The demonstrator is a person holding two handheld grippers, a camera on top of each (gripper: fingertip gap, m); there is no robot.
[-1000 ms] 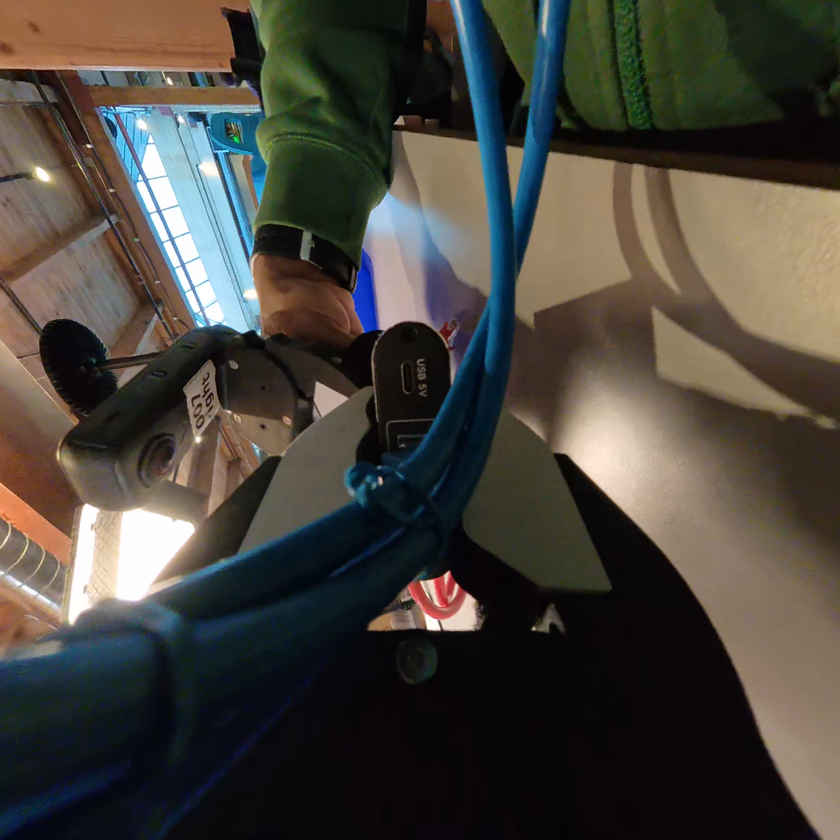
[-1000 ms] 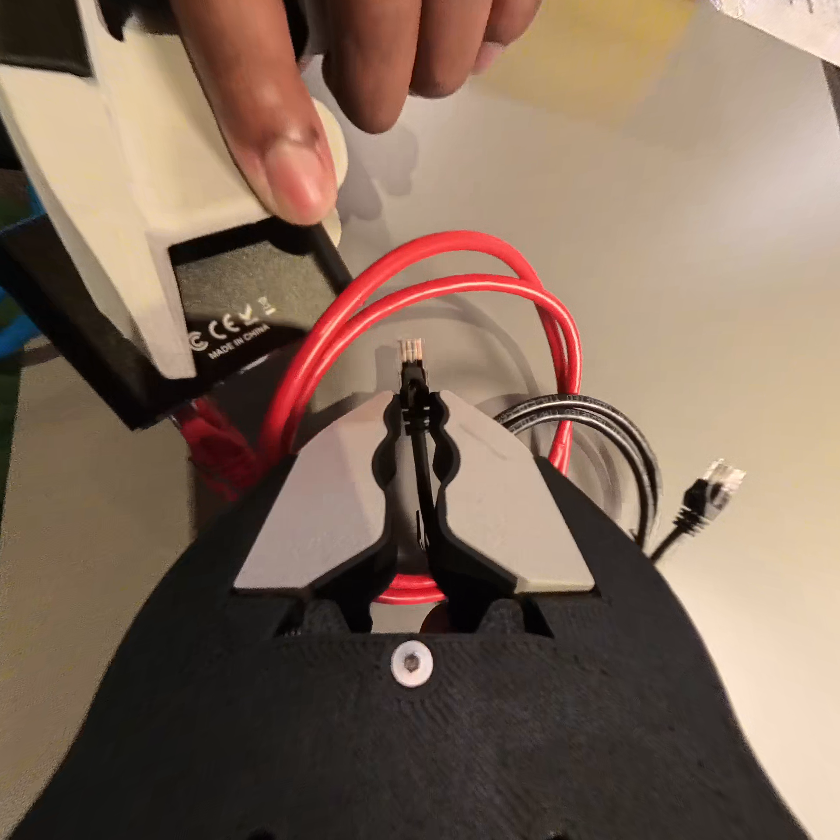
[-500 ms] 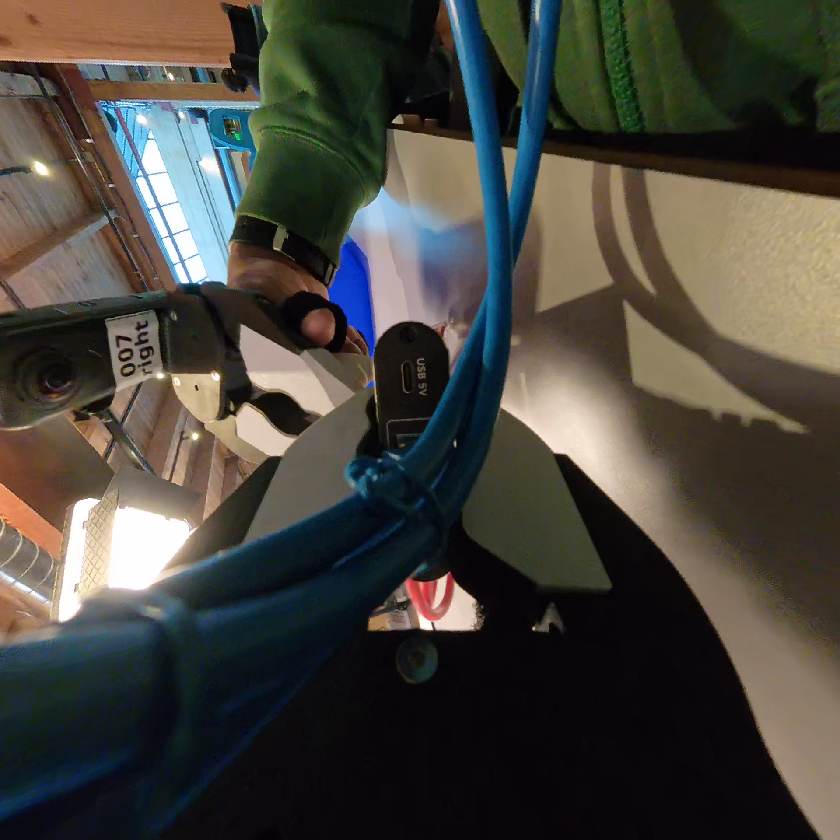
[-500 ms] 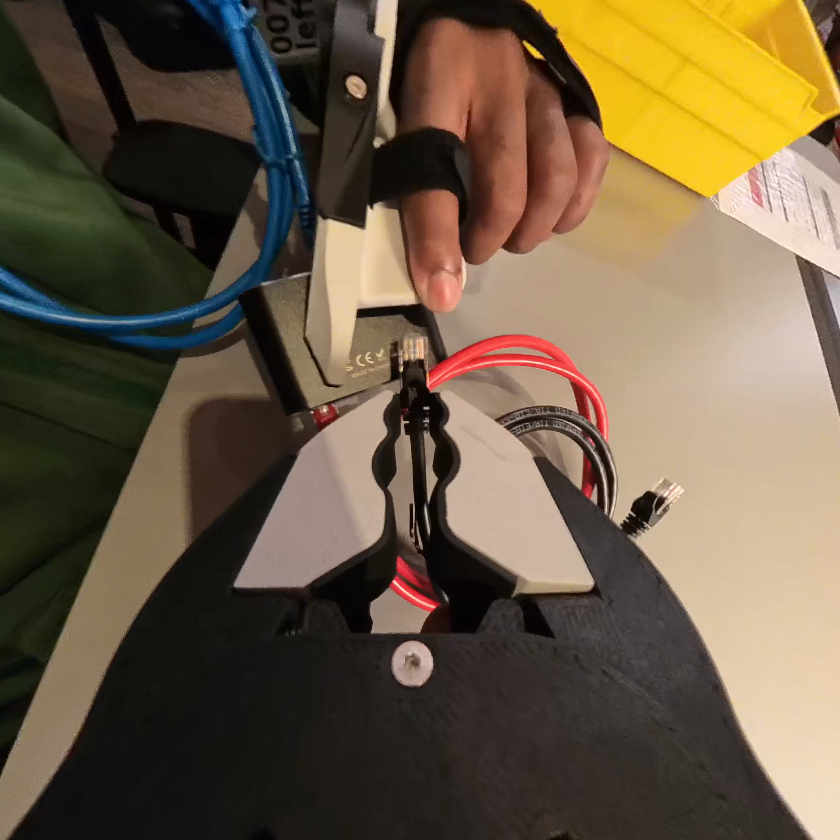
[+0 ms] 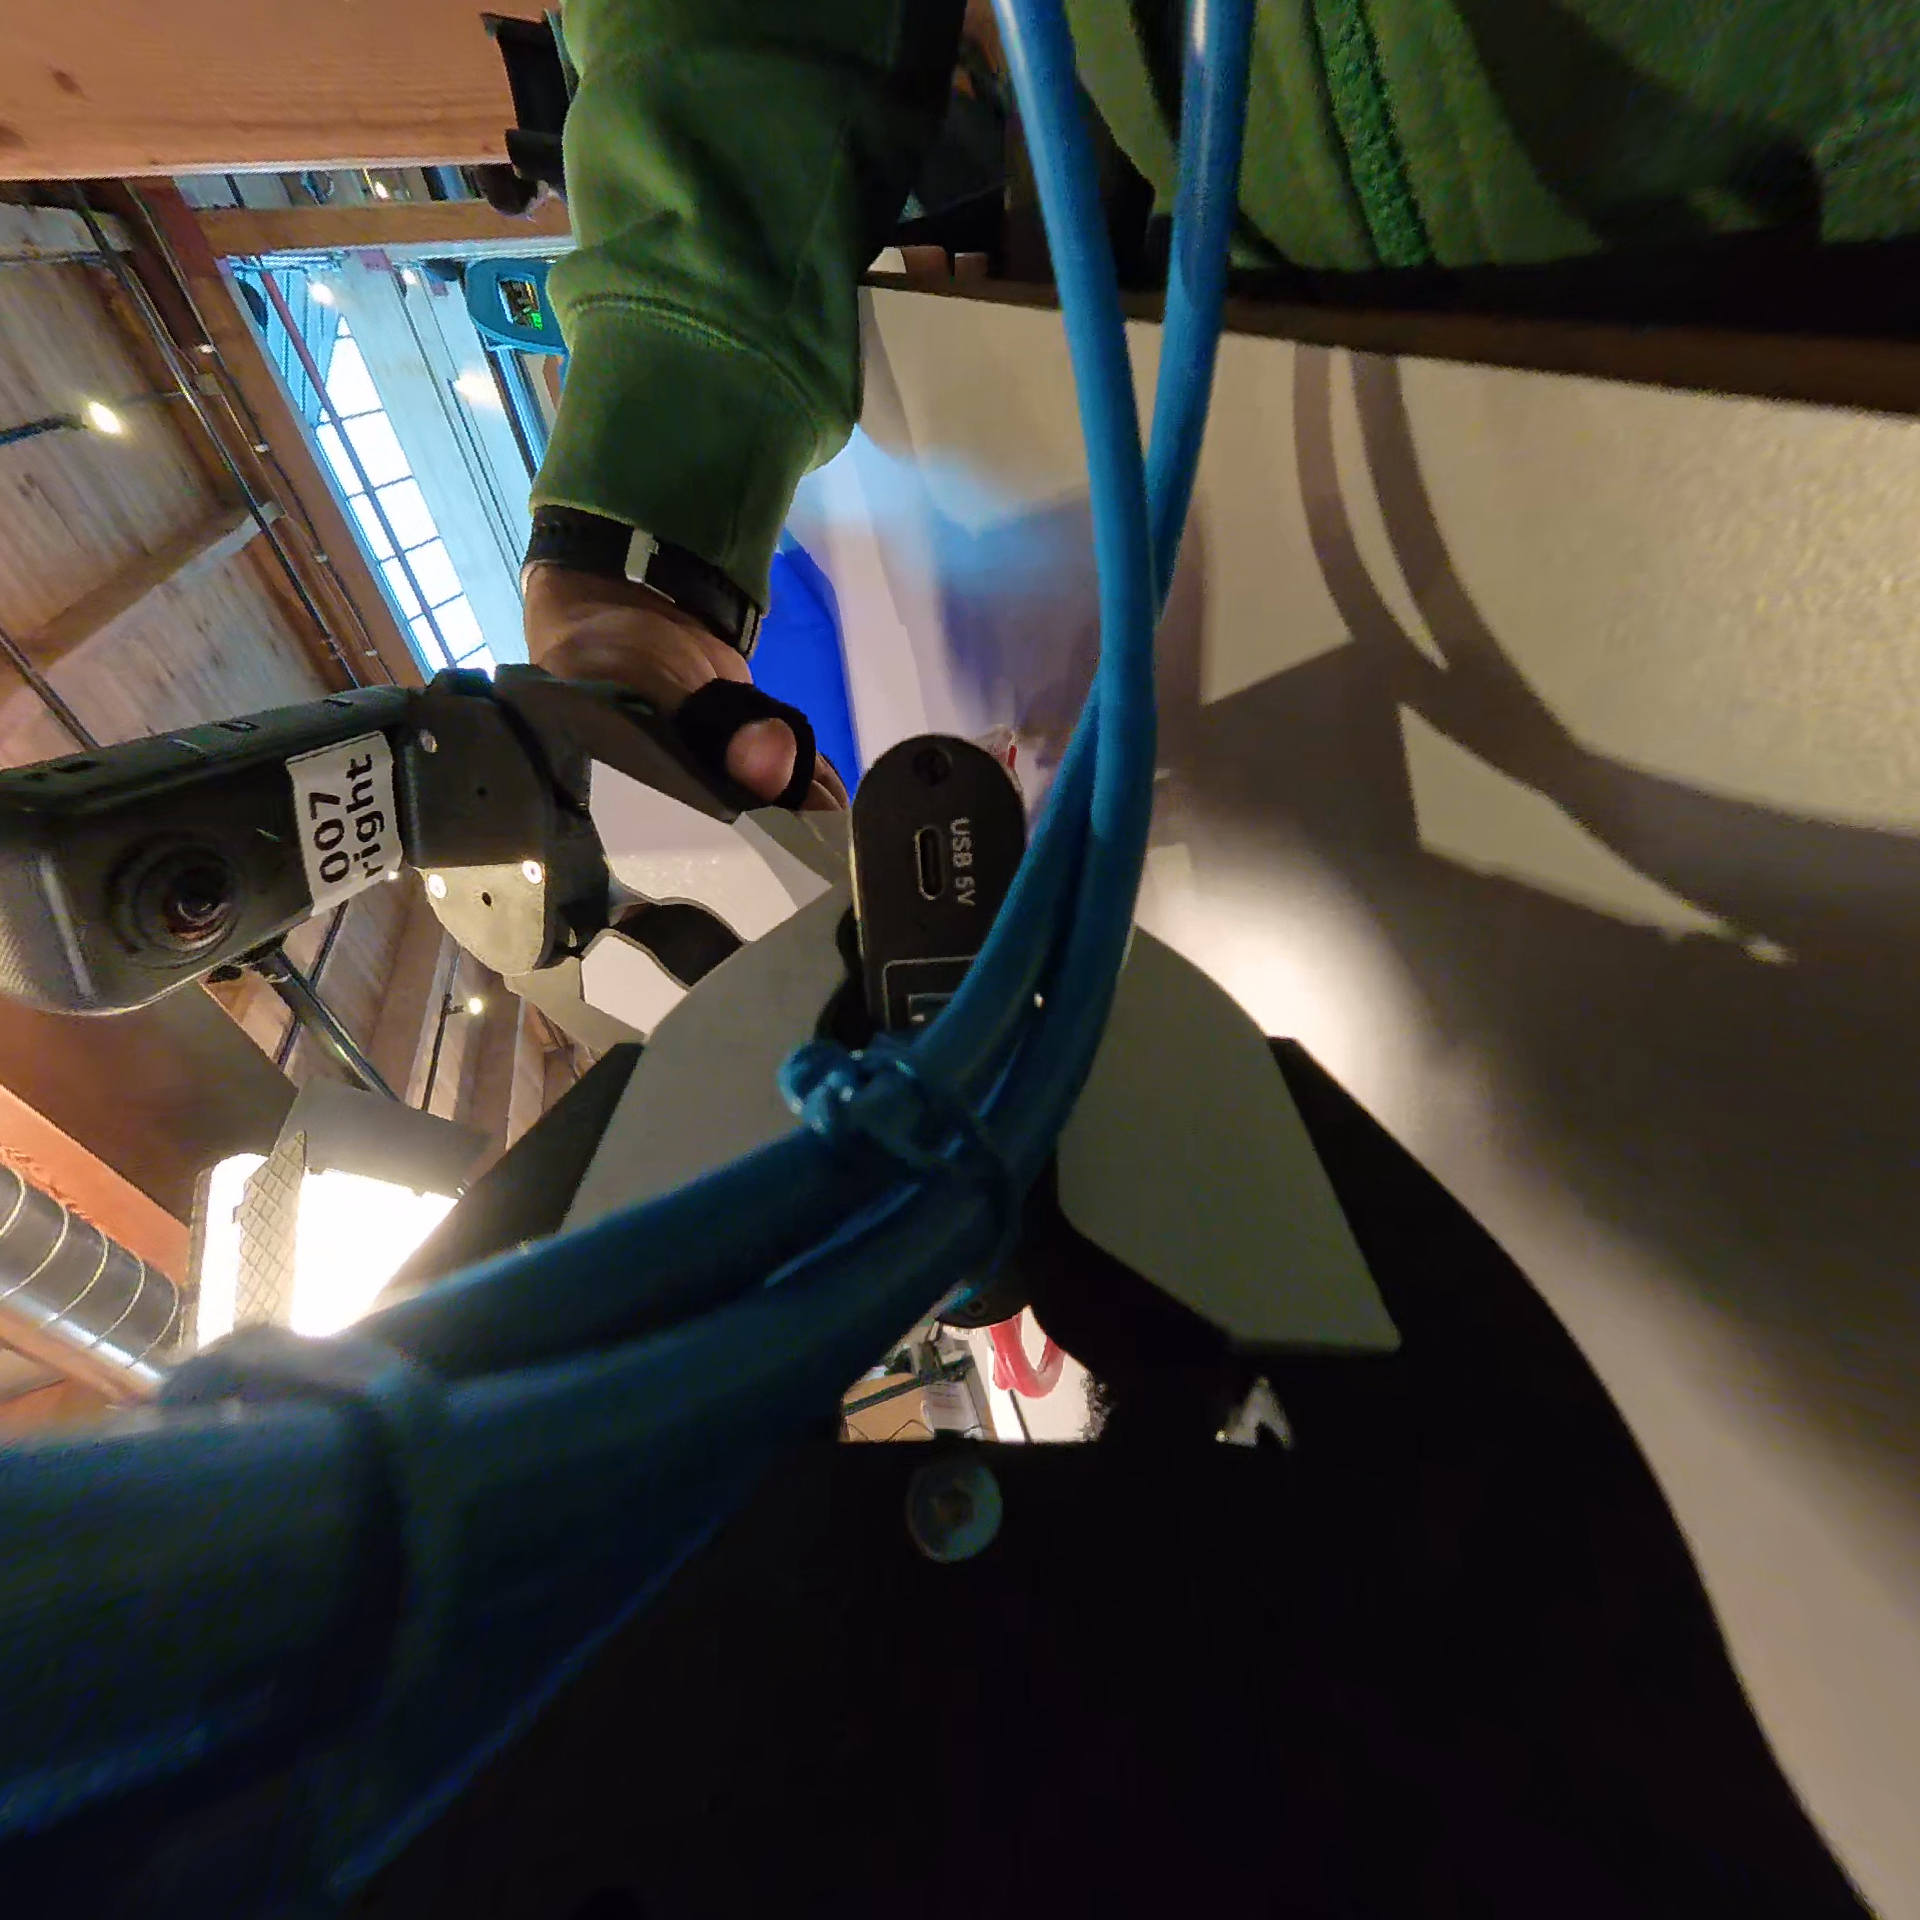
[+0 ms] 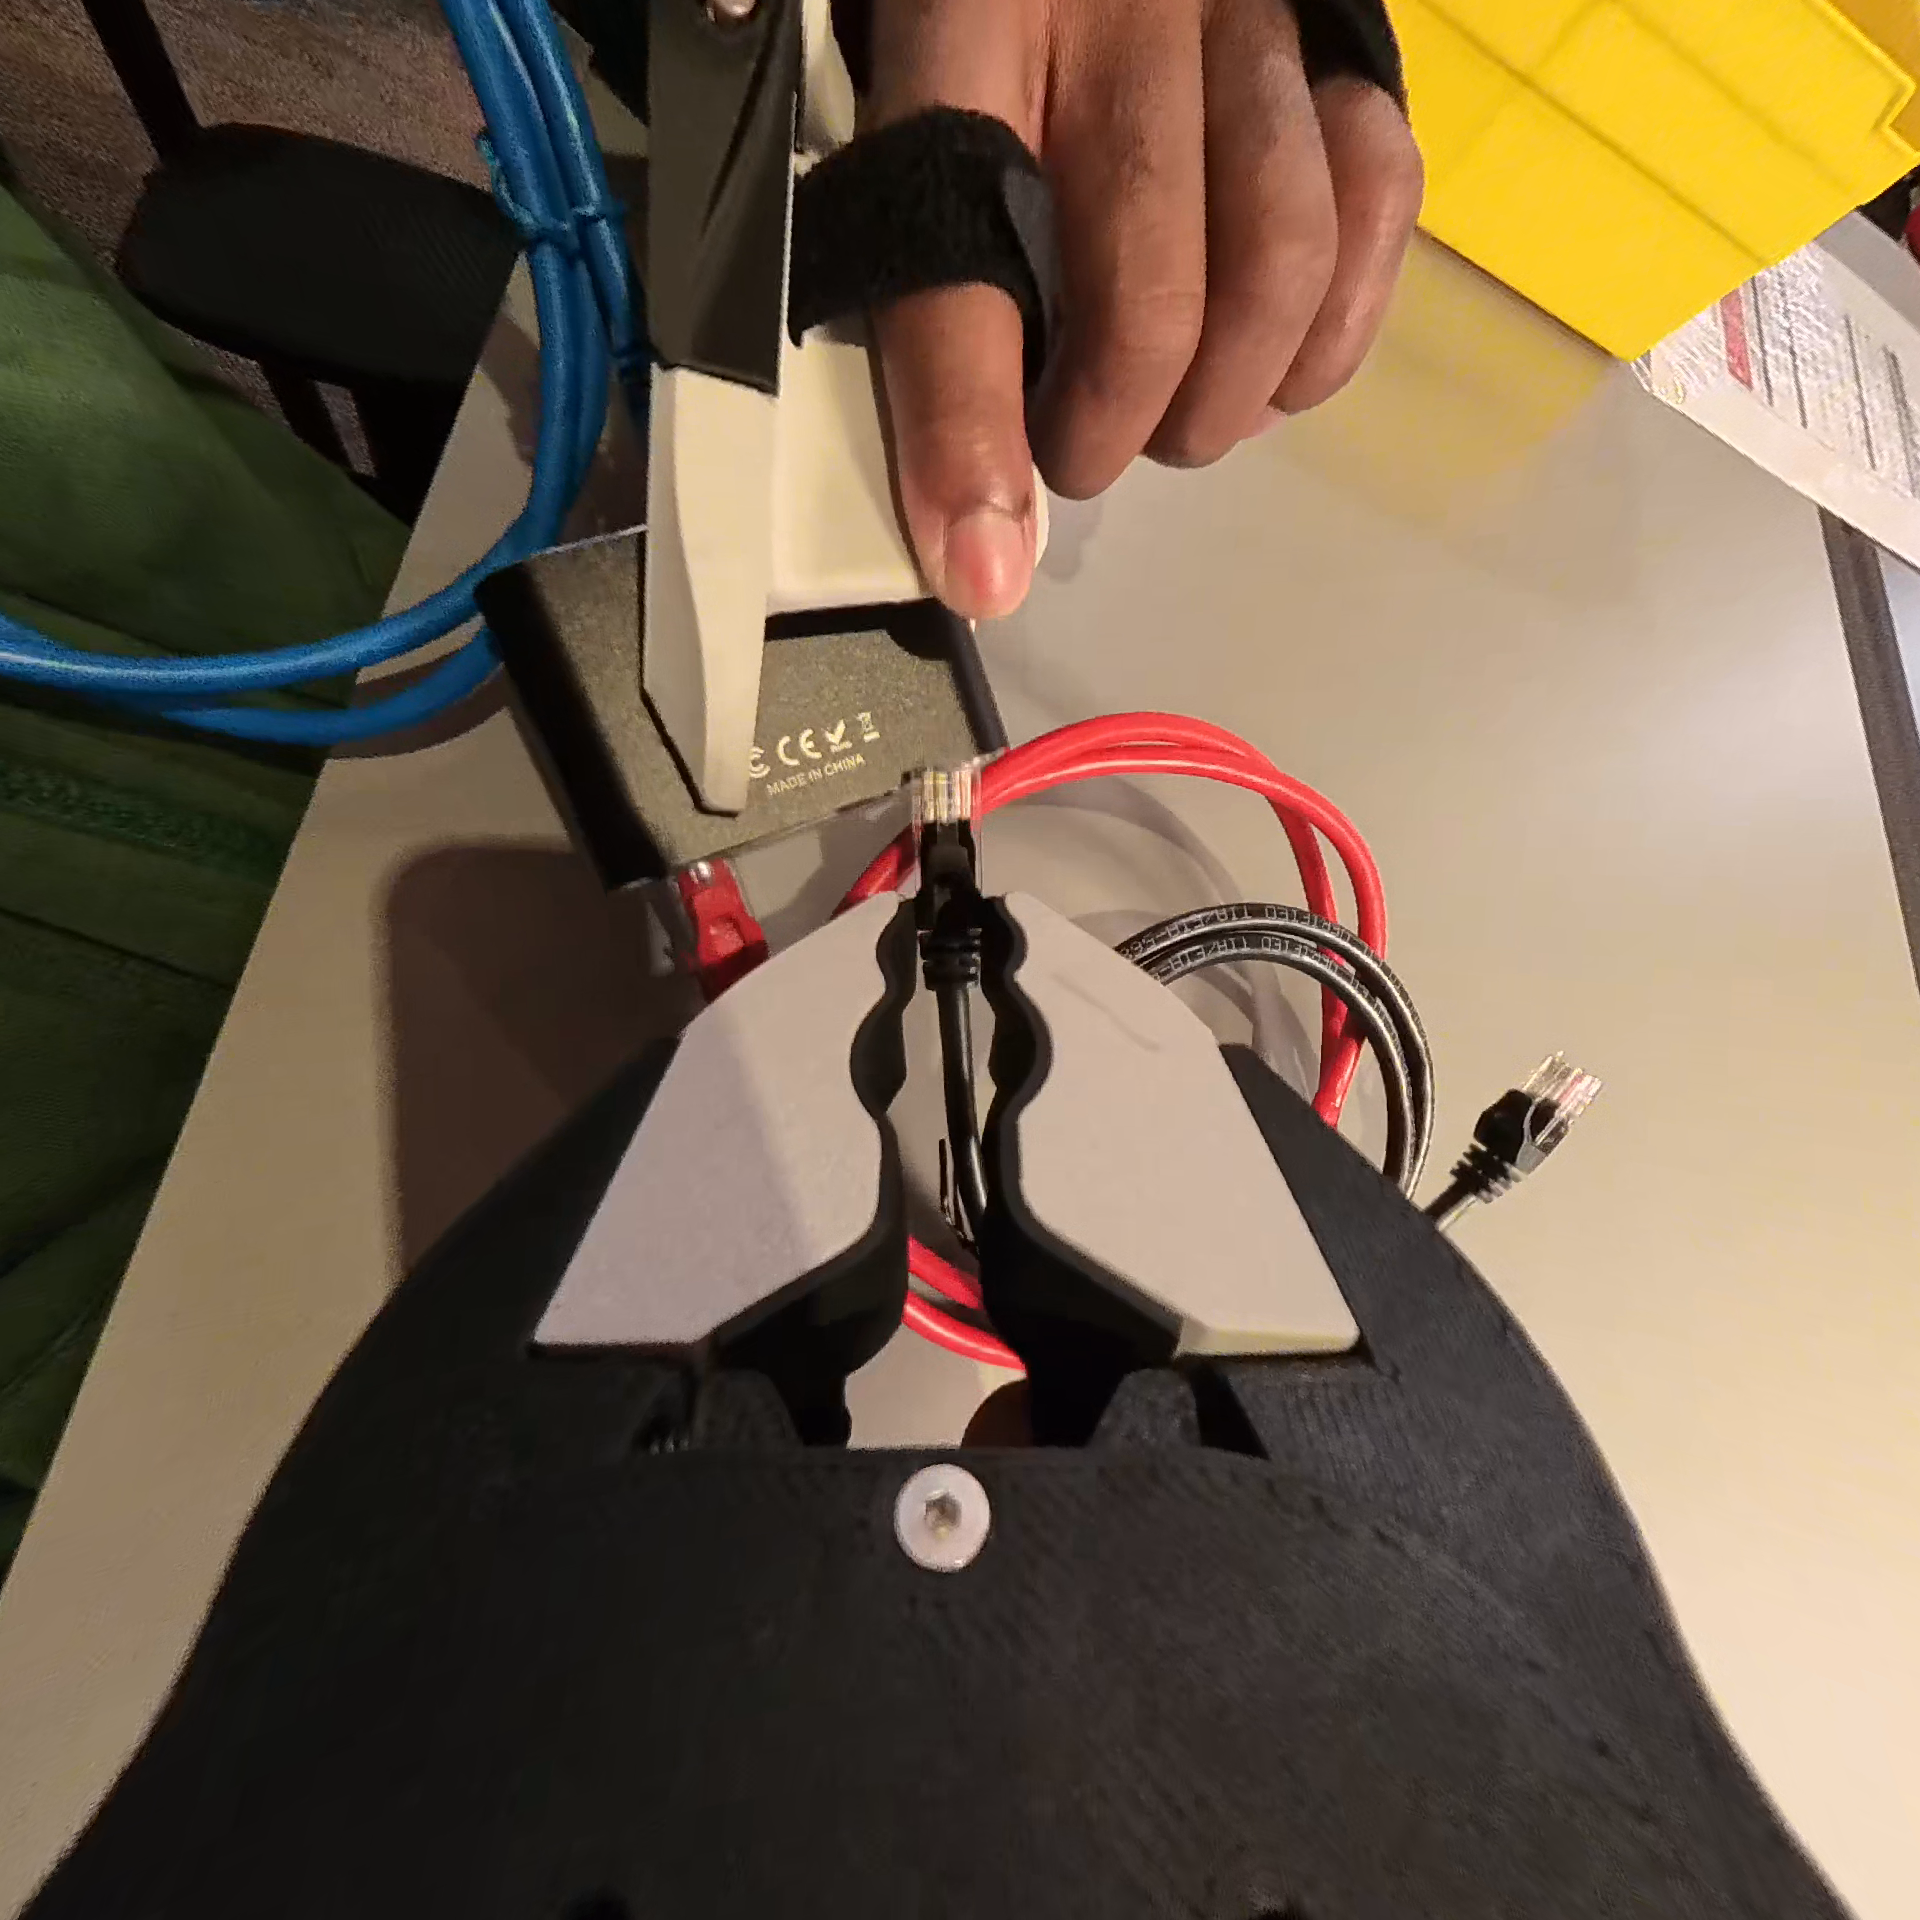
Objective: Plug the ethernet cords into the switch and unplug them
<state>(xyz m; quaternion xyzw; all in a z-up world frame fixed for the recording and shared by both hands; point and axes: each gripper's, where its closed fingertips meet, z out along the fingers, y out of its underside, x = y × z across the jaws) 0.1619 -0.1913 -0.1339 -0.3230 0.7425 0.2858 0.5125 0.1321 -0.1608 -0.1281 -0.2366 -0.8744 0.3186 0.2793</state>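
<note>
My left gripper [image 5: 925, 987] is shut on the black switch [image 5: 935, 831], whose end face shows between its grey fingers. In the right wrist view its white fingers [image 6: 717, 582] clamp the switch [image 6: 831, 727] near the table's left edge. My right gripper [image 6: 951, 914] is shut on the black ethernet cord just behind its plug [image 6: 940, 800]. The plug tip is at the switch's near port side, to the right of a red plug [image 6: 717, 925] seated in a port. The red cord [image 6: 1299, 810] and the black cord [image 6: 1382, 997] loop to the right. Blue cords [image 5: 1101, 623] hang over the left gripper.
The black cord's other plug [image 6: 1538, 1112] lies loose on the white table [image 6: 1558, 727]. A yellow bin [image 6: 1662, 135] and a printed sheet [image 6: 1818, 364] are at the back right. The person's green sleeve [image 5: 707, 312] and the right gripper's camera [image 5: 156, 904] show at the left. About 4 centimetres separates my left fingertips from my right.
My right gripper has drawn back and shifted left, carrying the black plug up to the switch's port side. The left gripper keeps its hold on the switch.
</note>
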